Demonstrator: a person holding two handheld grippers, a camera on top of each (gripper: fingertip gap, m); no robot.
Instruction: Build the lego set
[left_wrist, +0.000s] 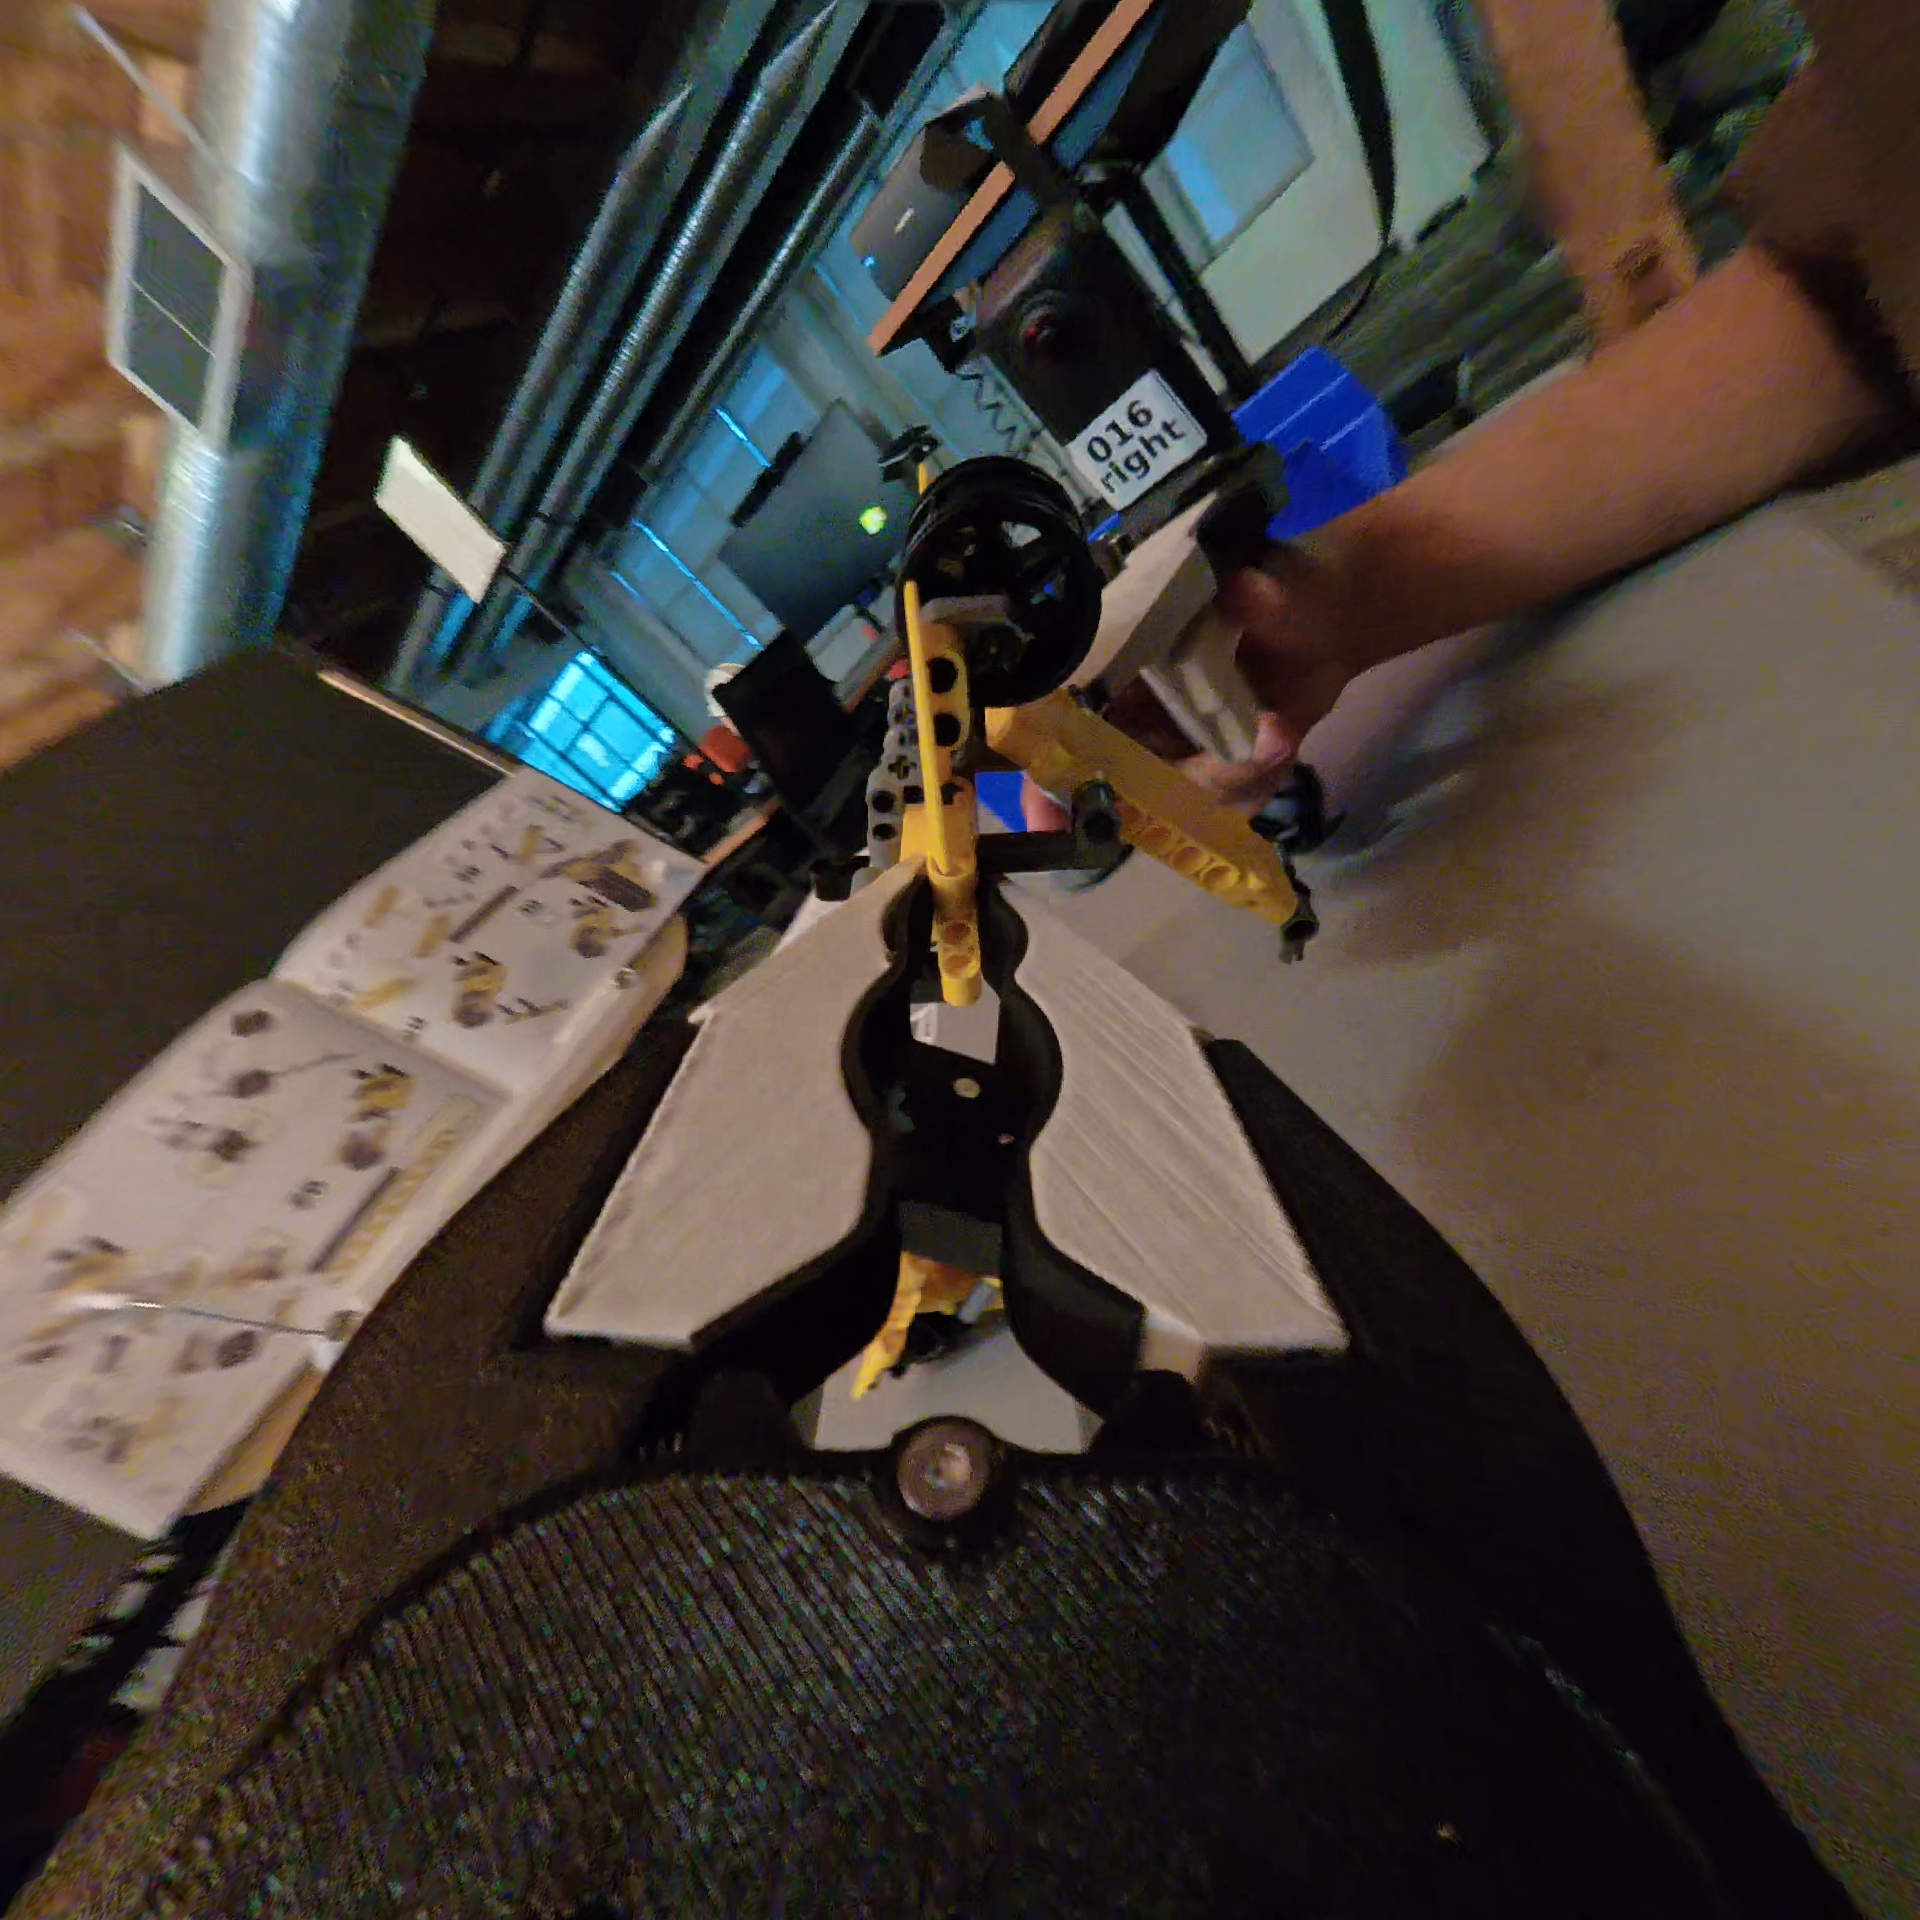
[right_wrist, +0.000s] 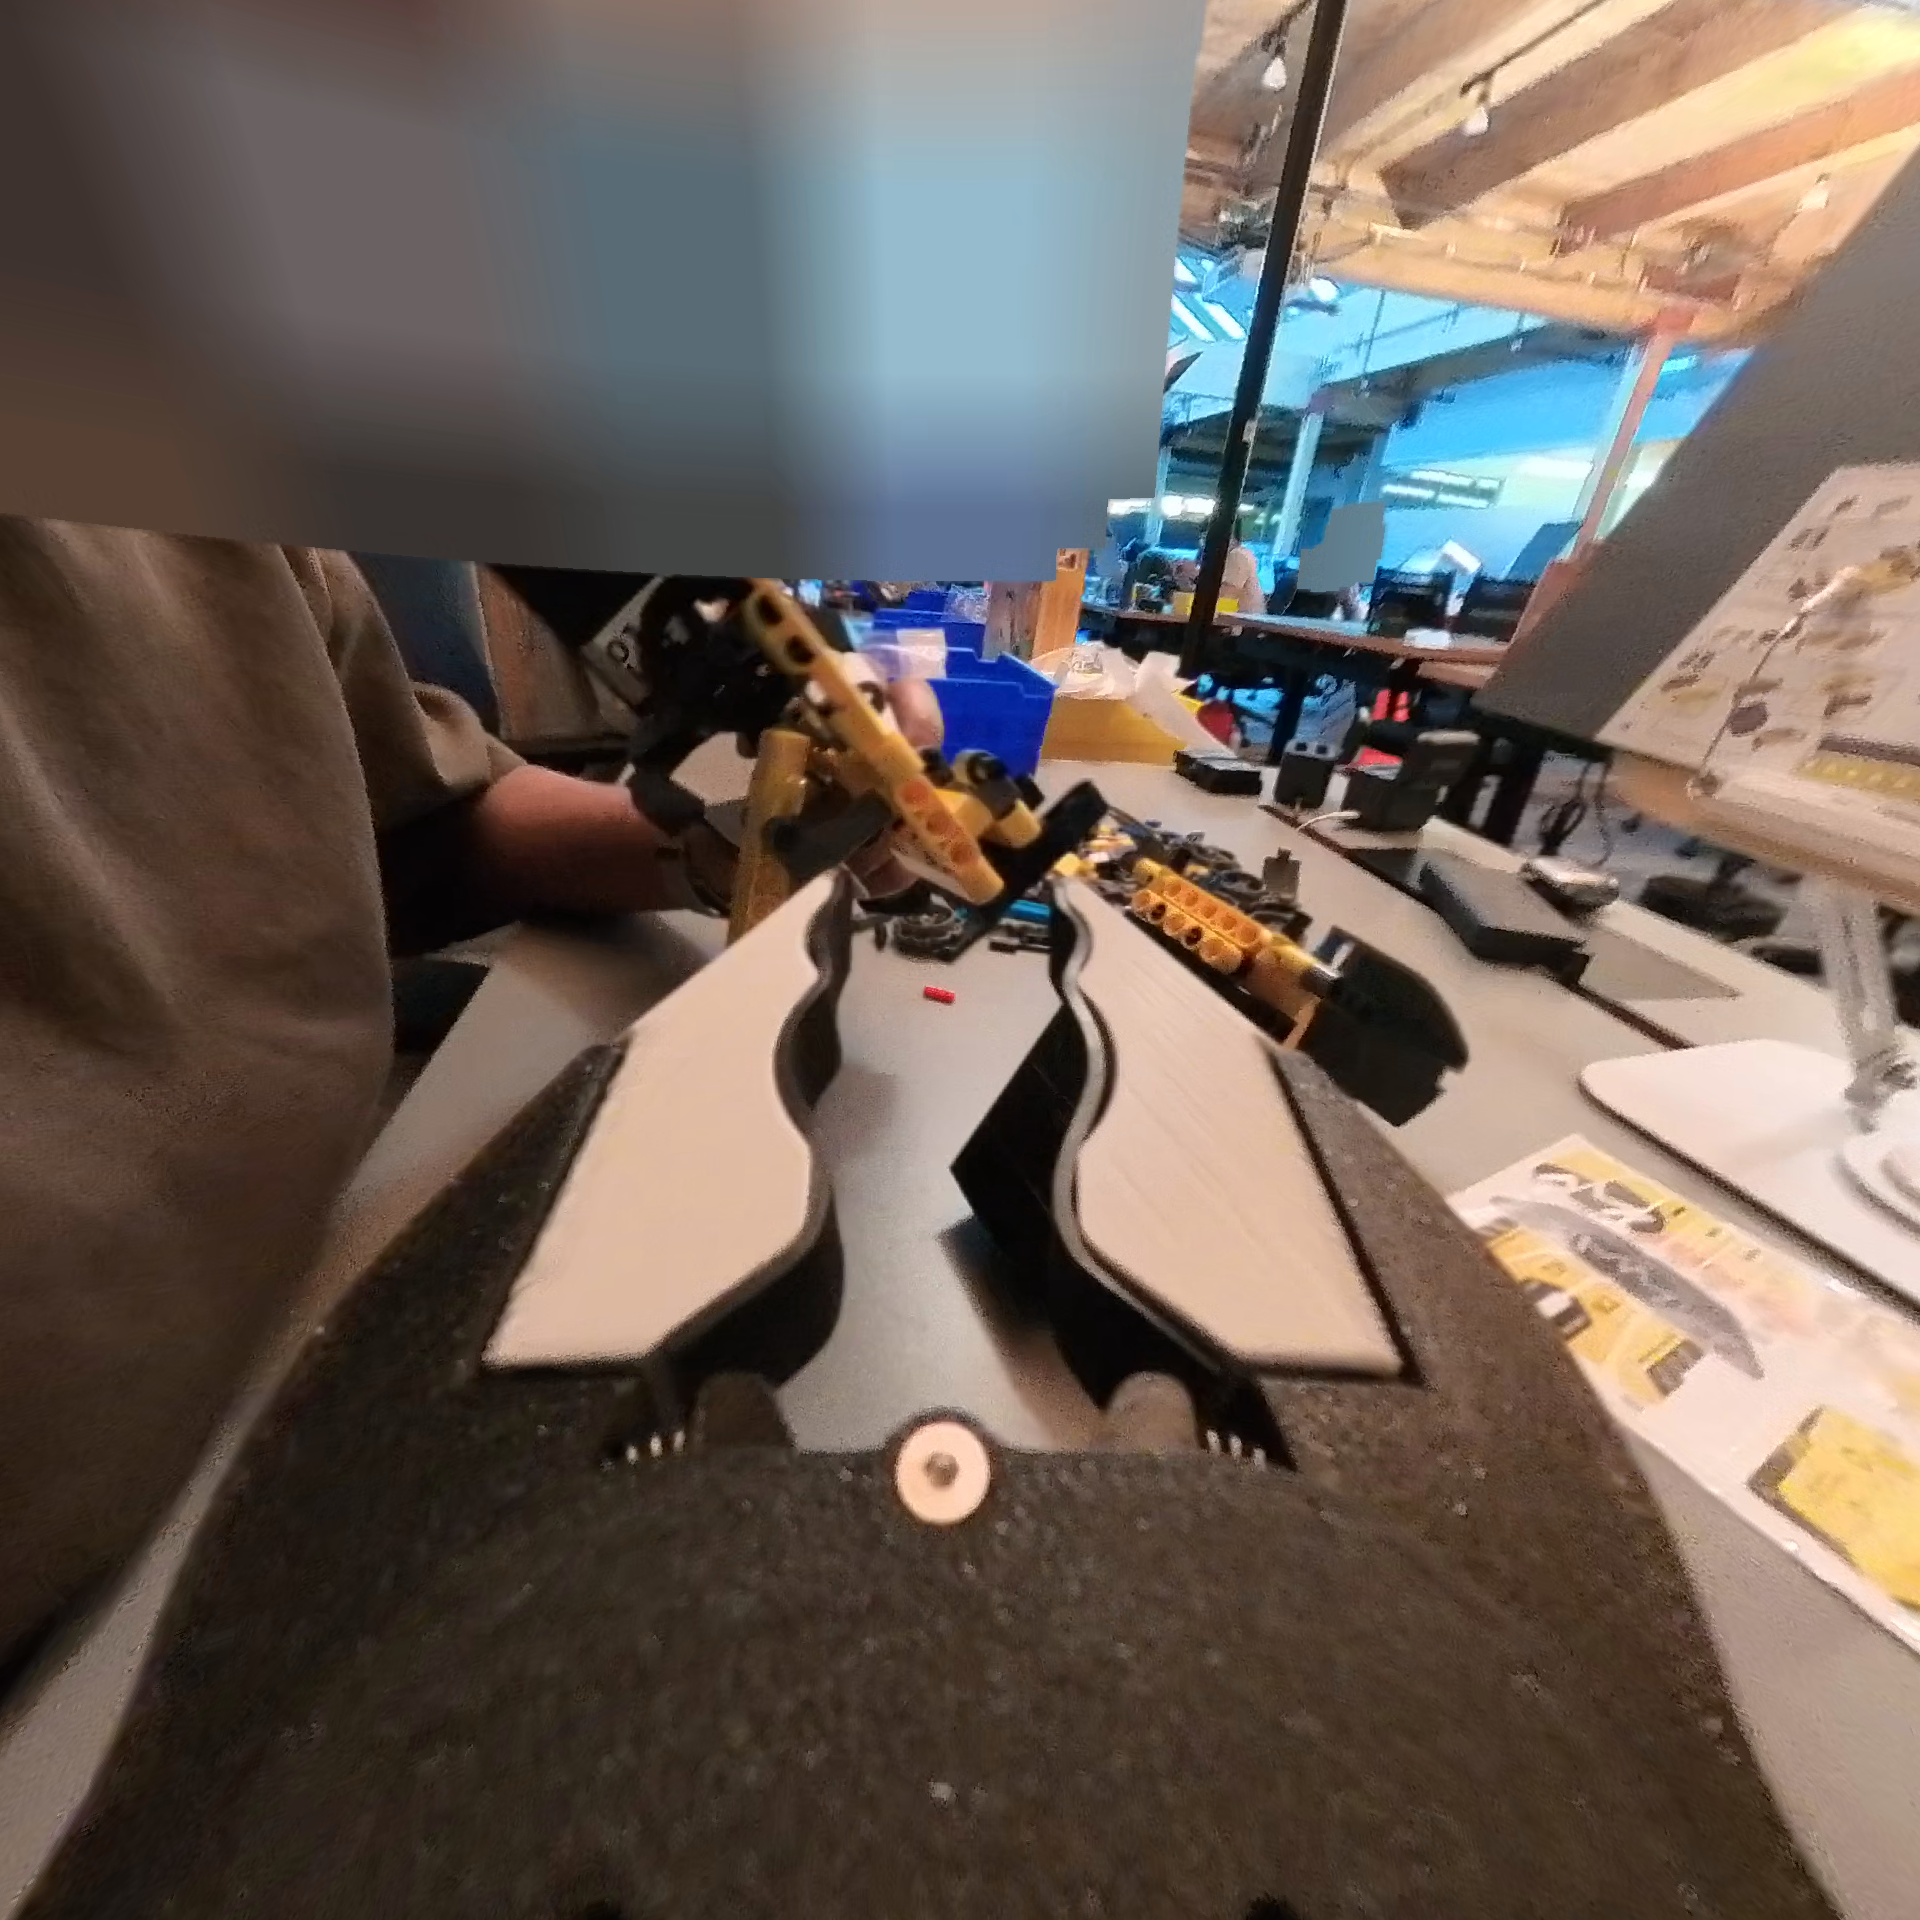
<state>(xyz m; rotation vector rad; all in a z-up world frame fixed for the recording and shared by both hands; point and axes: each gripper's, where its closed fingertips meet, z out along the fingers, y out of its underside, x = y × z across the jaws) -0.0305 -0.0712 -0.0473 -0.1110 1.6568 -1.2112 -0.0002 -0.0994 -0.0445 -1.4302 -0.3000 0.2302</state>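
Observation:
My left gripper (left_wrist: 951, 914) is shut on the lower end of a yellow beam of a brick model (left_wrist: 940, 790) with a black wheel (left_wrist: 997, 582) at its top, and holds it in the air. A second yellow beam (left_wrist: 1143, 821) of the model slants off to the right. In the right wrist view the same model (right_wrist: 862, 769) hangs just beyond my right gripper (right_wrist: 951, 899), which is open and empty, its tips close under the model. The right gripper also shows in the left wrist view (left_wrist: 1164, 613), held by a hand beside the wheel.
A grey table (right_wrist: 935, 1122) carries a small red piece (right_wrist: 940, 994), a pile of loose black and yellow parts (right_wrist: 1205, 914) and a printed sheet in plastic (right_wrist: 1662, 1309). An open instruction booklet (right_wrist: 1766, 675) stands at the right. Blue bin (right_wrist: 987, 696) behind. A person's sleeve (right_wrist: 187, 935) is at the left. Across from one pair of fingers to the other is roughly 5 cm.

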